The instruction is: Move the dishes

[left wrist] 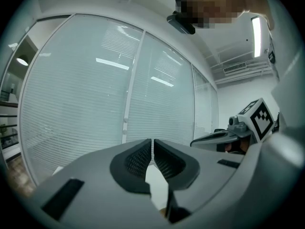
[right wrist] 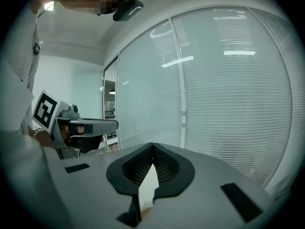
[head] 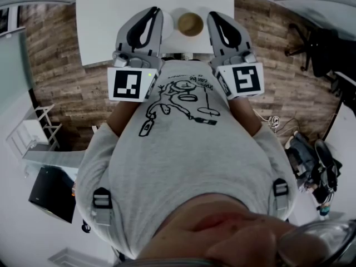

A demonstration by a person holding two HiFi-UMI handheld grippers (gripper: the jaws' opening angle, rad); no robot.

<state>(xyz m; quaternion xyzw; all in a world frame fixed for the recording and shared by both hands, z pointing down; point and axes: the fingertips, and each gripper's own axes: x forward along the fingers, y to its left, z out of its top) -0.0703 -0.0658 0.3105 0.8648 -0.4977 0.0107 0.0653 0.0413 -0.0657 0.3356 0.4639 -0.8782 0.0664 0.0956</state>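
Over table [head: 111,21], left claw [head: 154,10], right claw [head: 214,14] hover level.

Bowl [head: 190,23] on desk [head: 105,21], by its near edge; left gripper [head: 152,10] just L of bowl, right gripper [head: 214,14] just R, both over desk.

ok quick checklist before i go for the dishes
1. Left gripper empty: ok, jaws shut on nothing.
2. Right gripper empty: ok, jaws shut on nothing.
3. Jaws open for a grasp: not ok, both pairs are closed.
4. Bowl in sight: ok, it sits on the white table, between the two grippers in the head view.
5. Number of dishes: cannot tell, the left gripper covers what lies beside the bowl.
6. Grippers apart from the bowl: ok, neither touches it.
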